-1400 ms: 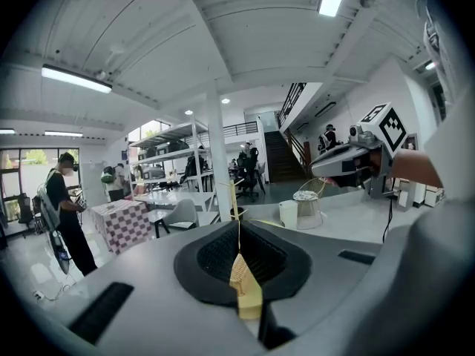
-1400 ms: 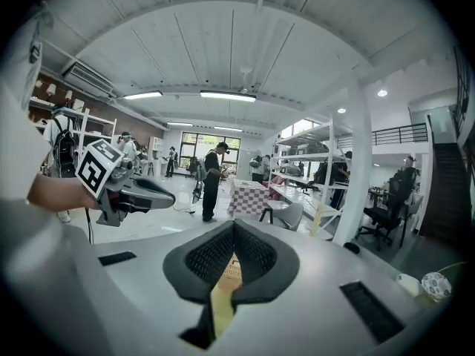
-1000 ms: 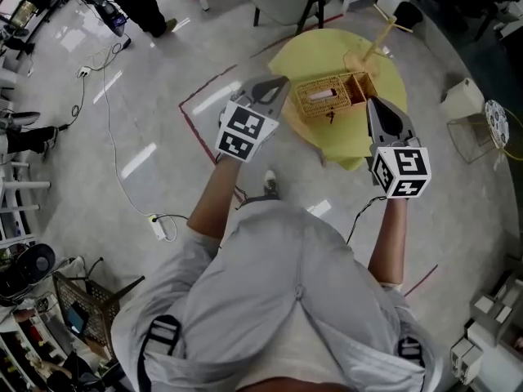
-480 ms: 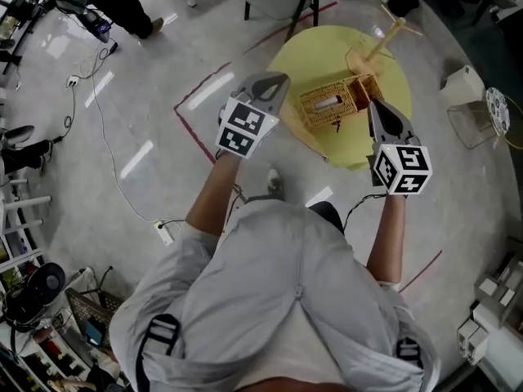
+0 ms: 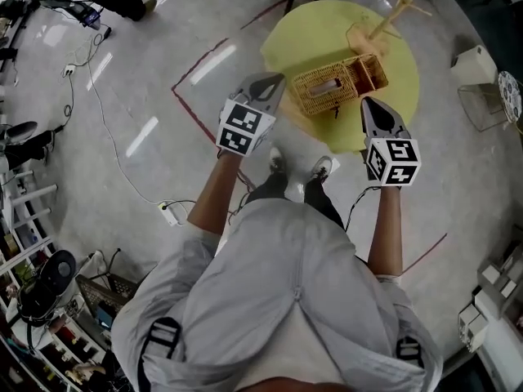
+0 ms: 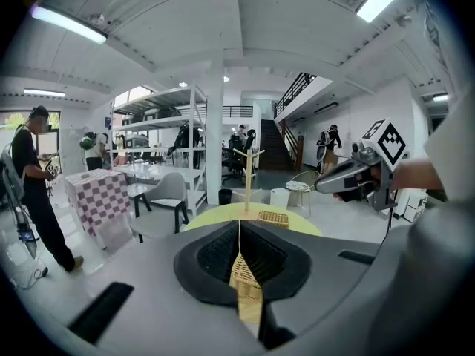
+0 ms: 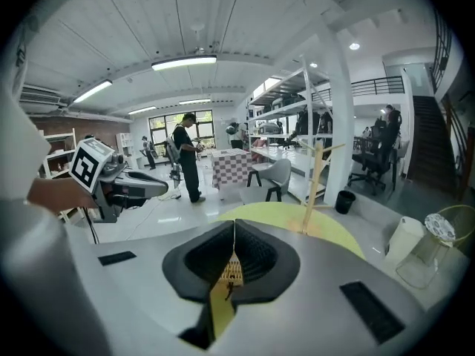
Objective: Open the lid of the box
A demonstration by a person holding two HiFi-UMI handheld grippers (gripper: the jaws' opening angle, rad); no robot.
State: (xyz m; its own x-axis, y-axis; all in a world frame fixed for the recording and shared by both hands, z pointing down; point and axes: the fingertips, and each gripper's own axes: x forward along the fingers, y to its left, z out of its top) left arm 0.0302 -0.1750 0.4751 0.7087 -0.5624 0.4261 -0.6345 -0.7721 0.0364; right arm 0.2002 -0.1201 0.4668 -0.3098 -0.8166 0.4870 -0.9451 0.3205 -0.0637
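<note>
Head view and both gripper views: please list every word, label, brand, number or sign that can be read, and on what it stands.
None: no word, number or brand can be read in any view.
The marker cube on the left gripper, like the one on the right gripper, carries only black-and-white square patterns, not letters.
The wicker box and the yellow table show no print.

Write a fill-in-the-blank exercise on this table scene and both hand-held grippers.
The wicker box stands on a round ___ table. The jaws of the left hand-held gripper are ___. The right hand-held gripper, also shut, holds ___.
Missing words: yellow; shut; nothing.
</note>
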